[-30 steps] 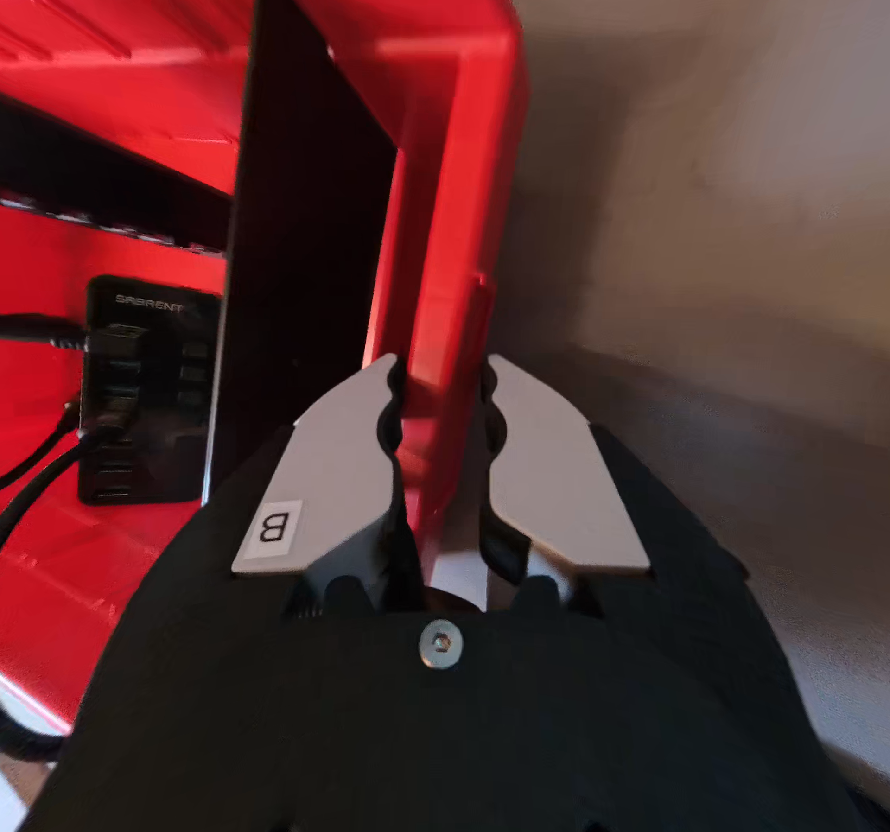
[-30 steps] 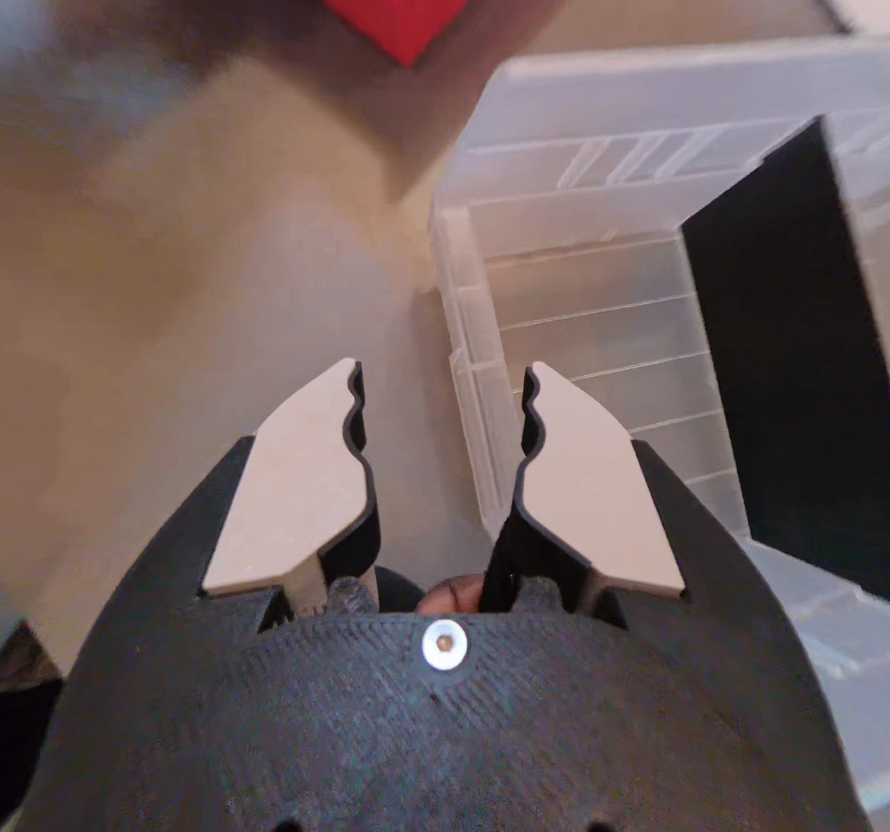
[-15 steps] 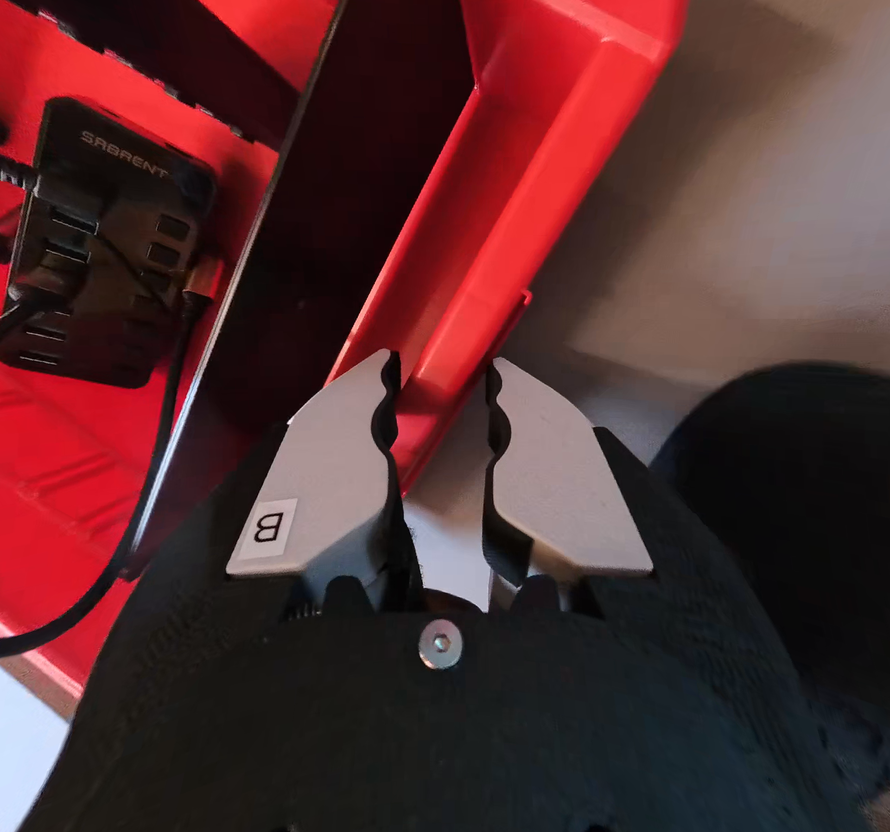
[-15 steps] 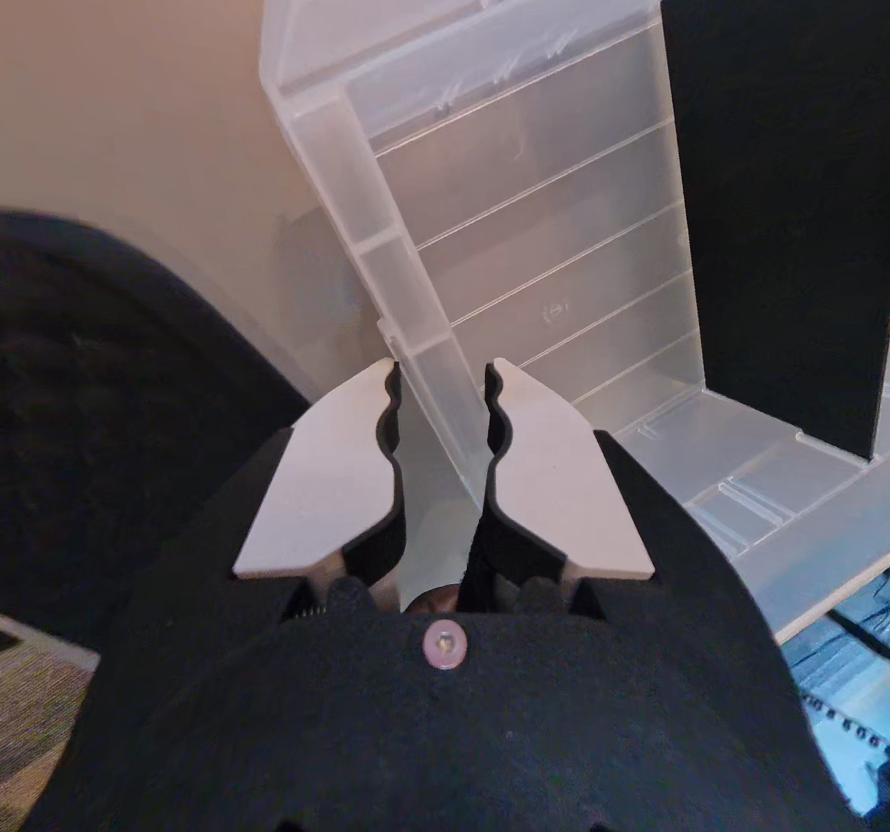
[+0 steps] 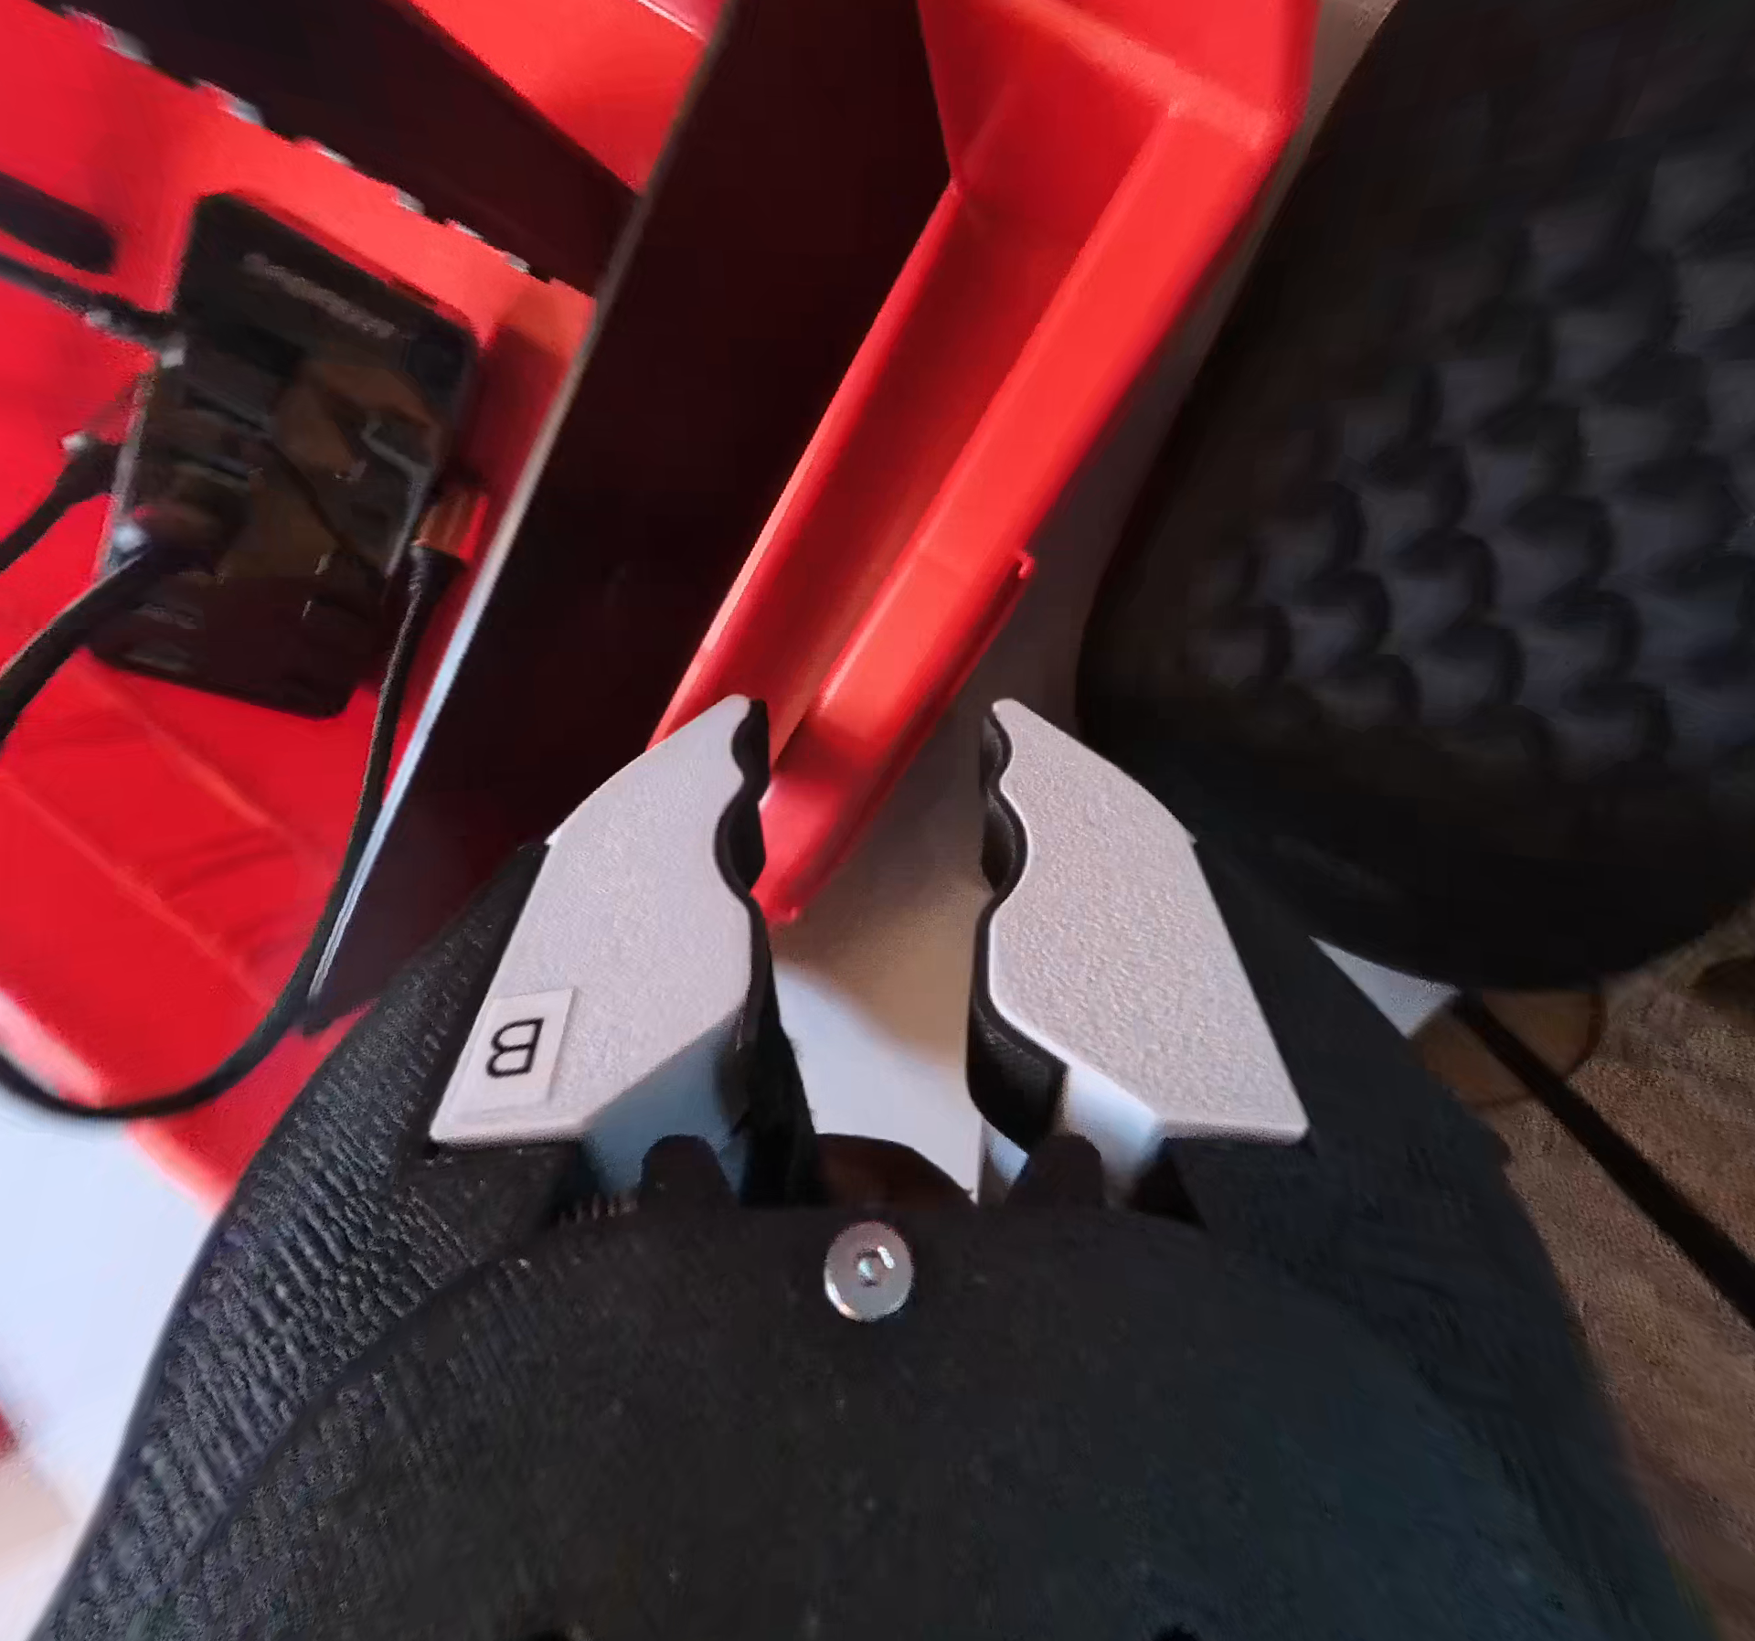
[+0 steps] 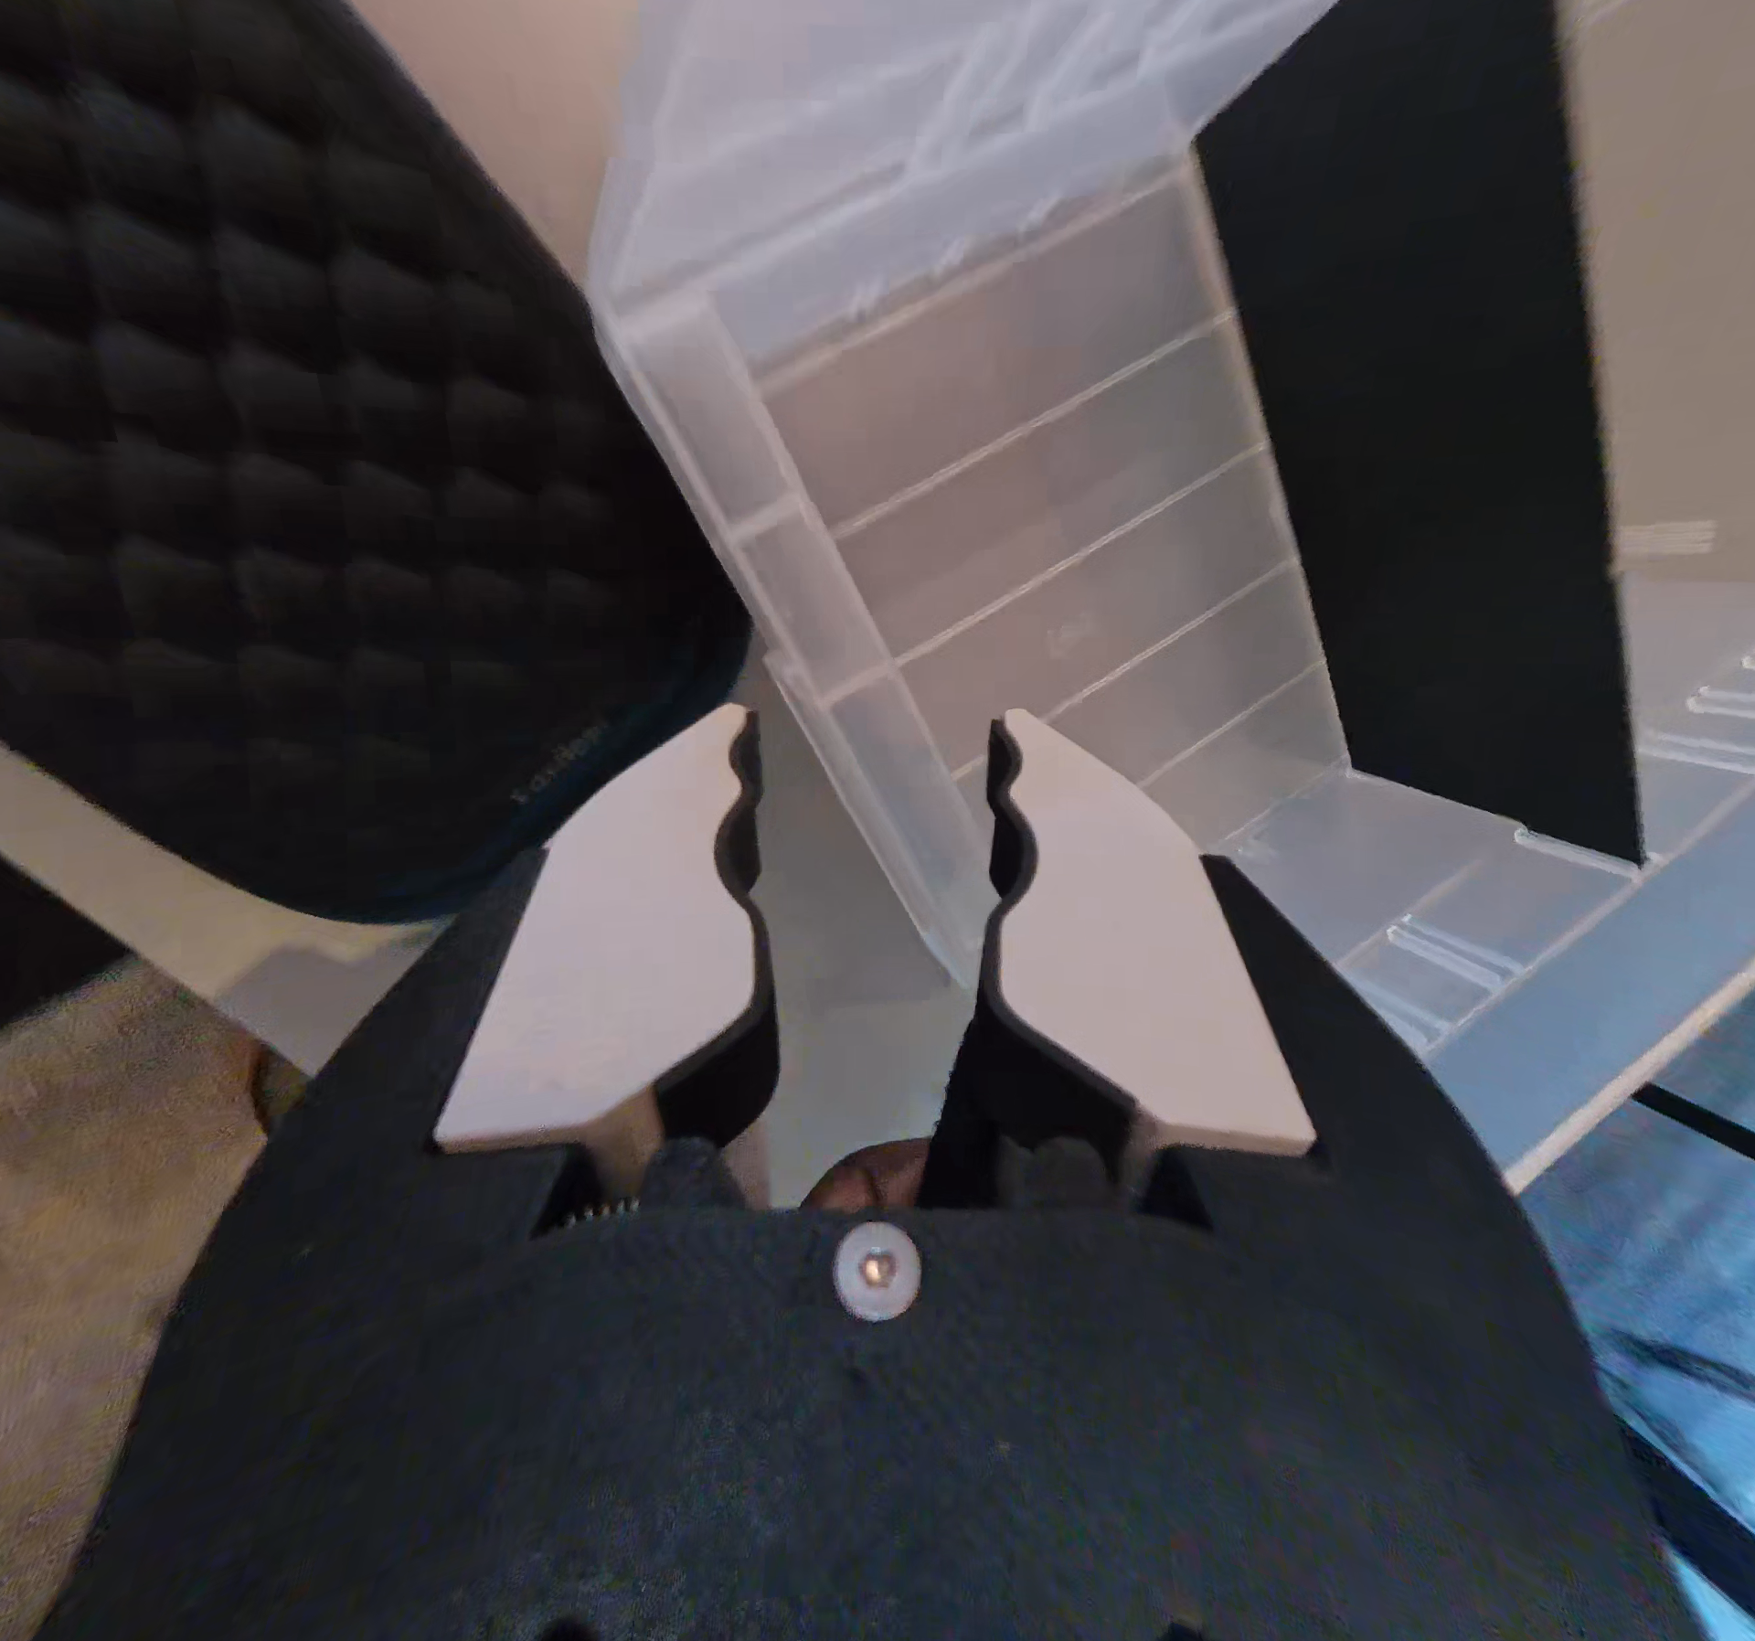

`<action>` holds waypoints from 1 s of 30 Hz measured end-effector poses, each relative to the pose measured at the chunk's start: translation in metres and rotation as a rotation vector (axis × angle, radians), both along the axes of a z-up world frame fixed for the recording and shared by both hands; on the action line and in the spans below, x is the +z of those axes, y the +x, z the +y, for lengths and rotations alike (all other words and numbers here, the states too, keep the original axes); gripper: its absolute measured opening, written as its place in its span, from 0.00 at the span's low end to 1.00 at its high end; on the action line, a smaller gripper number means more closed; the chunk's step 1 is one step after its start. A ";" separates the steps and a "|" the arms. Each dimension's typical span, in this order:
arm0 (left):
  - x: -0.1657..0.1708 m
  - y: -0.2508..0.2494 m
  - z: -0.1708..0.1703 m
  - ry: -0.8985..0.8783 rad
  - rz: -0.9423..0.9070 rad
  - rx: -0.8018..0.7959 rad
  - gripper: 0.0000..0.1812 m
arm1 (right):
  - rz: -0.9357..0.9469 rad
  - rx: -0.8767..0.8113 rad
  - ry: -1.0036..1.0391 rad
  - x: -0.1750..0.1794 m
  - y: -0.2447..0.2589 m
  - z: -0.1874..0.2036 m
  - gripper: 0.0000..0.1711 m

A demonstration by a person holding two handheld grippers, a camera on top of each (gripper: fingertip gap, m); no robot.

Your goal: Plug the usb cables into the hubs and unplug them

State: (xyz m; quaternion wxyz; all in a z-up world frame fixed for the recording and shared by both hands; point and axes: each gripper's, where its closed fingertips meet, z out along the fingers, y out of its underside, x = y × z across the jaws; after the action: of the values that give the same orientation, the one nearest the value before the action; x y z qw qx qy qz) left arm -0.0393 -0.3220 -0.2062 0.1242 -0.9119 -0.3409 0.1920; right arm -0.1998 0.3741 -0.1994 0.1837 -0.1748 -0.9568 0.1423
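Observation:
In the left wrist view a black USB hub [image 5: 285,456] lies in a red bin [image 5: 1092,266], with several black cables [image 5: 380,788] plugged into it. My left gripper [image 5: 869,722] is open. The bin's near corner wall sits between the fingers, against the left finger and clear of the right one. In the right wrist view my right gripper [image 6: 874,726] is open astride the near wall of a clear plastic bin [image 6: 997,503]. The wall stands close to the right finger. No hub or cable shows in the clear bin.
A black divider [image 5: 741,361] splits the red bin, and another black divider [image 6: 1405,456] stands in the clear bin. A black quilted cushion [image 5: 1472,503] lies between the bins and also shows in the right wrist view [image 6: 285,408]. Carpet [image 6: 95,1168] shows below the table edge. The tips of one gripper are about 70 cm away from the tips of the other.
Both grippers' fingers have spread a little wider around the bin walls they were pinching. Both views have shifted, so the black cushion now fills more of each.

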 end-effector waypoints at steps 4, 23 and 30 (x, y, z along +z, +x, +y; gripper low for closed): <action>0.082 -0.009 0.027 0.318 0.305 0.009 0.27 | 0.187 0.051 -0.472 0.081 0.000 -0.069 0.36; 0.103 -0.163 0.024 0.361 0.763 0.643 0.18 | 0.630 -0.201 -1.971 0.180 -0.077 -0.186 0.59; 0.162 -0.160 0.035 0.397 0.927 0.521 0.17 | 0.646 -0.155 -1.886 0.177 -0.076 -0.197 0.57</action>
State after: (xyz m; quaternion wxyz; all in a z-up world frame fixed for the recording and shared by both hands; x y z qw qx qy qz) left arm -0.1992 -0.2868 -0.0442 0.3783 -0.5771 -0.4940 0.5290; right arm -0.2755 0.1766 -0.0220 0.2300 -0.2641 -0.3427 0.8717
